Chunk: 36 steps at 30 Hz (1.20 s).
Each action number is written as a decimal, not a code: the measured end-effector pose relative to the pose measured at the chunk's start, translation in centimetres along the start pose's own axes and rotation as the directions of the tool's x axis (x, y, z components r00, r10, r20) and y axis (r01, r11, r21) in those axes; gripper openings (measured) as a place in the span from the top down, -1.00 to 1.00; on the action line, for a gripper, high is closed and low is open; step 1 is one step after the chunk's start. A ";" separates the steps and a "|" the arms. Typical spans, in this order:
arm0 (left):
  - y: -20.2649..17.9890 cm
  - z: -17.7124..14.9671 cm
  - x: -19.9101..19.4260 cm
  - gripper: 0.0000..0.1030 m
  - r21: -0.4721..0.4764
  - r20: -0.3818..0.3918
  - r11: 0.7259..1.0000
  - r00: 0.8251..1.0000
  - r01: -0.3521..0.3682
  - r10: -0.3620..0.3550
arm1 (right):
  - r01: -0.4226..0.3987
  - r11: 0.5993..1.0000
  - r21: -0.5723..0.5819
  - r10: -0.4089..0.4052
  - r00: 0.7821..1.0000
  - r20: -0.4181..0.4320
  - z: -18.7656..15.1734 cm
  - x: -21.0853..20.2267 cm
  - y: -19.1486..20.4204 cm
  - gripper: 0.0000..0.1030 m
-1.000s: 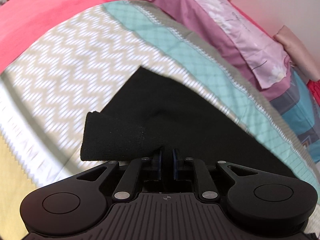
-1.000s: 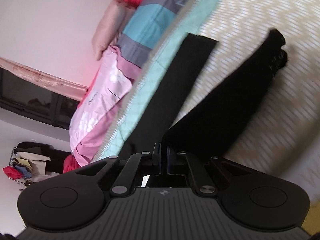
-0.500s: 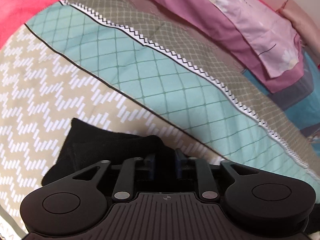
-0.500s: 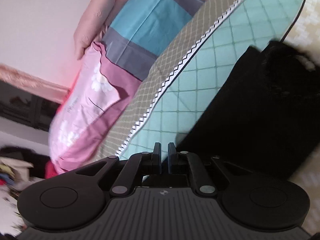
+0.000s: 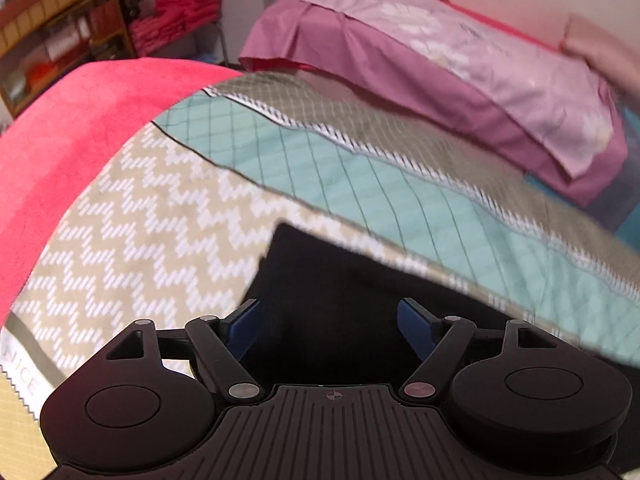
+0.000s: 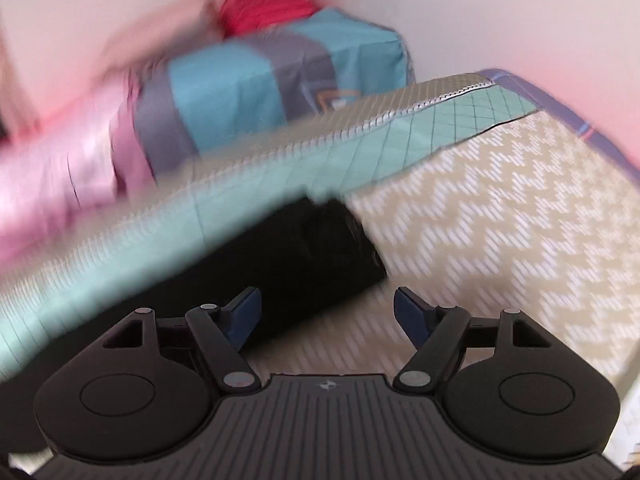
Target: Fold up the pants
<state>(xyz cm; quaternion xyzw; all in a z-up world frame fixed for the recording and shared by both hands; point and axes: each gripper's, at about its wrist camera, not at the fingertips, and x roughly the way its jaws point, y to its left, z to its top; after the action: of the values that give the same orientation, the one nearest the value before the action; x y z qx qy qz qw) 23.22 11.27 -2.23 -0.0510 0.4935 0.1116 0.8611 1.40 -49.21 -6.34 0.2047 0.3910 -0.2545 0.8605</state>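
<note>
Both let go! The left gripper (image 5: 328, 320) had its jaws opening wide, empty; the right gripper (image 6: 326, 312) too, leaving the black pants (image 5: 340, 280) folded mid-bed (image 5: 140, 220), away from its edges.

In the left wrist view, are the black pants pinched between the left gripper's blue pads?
No. The left gripper has its jaws spread apart and opening, the black pants lying loose on the zigzag bedspread.

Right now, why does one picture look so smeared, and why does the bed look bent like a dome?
Right wrist view: heavy motion smear across the bedspread and pillows, while the tongs stay crisp since the camera rides with them. Left wrist view: milder smear, black pants readable. Both views: the fisheye lens bows the flat bed into a dome, with dark rounded corners.
</note>
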 end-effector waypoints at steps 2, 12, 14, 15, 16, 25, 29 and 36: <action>-1.3 -2.0 -0.2 -1.00 0.041 -0.017 0.999 1.000 0.016 -0.015 | -0.104 0.990 0.091 0.107 0.994 -0.027 -1.2 0.2 -0.6 -0.57; -6.3 -6.0 2.7 -1.00 0.186 -0.103 0.981 0.994 0.053 -0.034 | -0.219 0.858 0.464 0.179 0.975 0.129 0.2 5.7 -2.2 -0.78; -6.4 -6.0 3.0 -1.00 0.185 -0.111 0.982 0.993 0.048 -0.028 | -0.223 0.868 0.443 0.176 0.973 0.146 0.0 6.0 -1.4 -0.83; -6.4 -6.1 3.1 -1.00 0.183 -0.114 0.982 0.993 0.048 -0.027 | -0.211 0.898 0.387 0.169 0.976 0.140 0.0 6.0 -0.9 -0.83; -6.5 -6.1 3.2 -1.00 0.182 -0.117 0.982 0.993 0.048 -0.027 | -0.201 0.928 0.314 0.170 0.978 0.124 0.1 5.9 -0.3 -0.78; -7.0 -6.1 3.5 -1.00 0.213 -0.124 0.976 0.992 0.043 -0.016 | -0.132 0.966 0.224 0.125 0.991 0.042 2.3 6.7 -0.5 0.59; -7.0 -6.0 3.3 -1.00 0.218 -0.123 0.975 0.992 0.050 -0.024 | -0.066 0.961 0.270 0.035 0.992 0.118 2.3 4.9 -1.3 0.10; -5.3 -6.1 1.3 -1.00 0.170 -0.070 0.983 0.996 0.064 -0.053 | -0.120 0.986 -0.112 0.137 0.978 0.159 -0.8 -0.8 6.2 -0.07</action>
<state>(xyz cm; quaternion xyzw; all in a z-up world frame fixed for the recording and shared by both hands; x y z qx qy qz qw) 20.00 5.06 -6.57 0.0053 0.5272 0.0417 0.8487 4.21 -43.70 -5.26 0.1635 0.3163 -0.1942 0.9141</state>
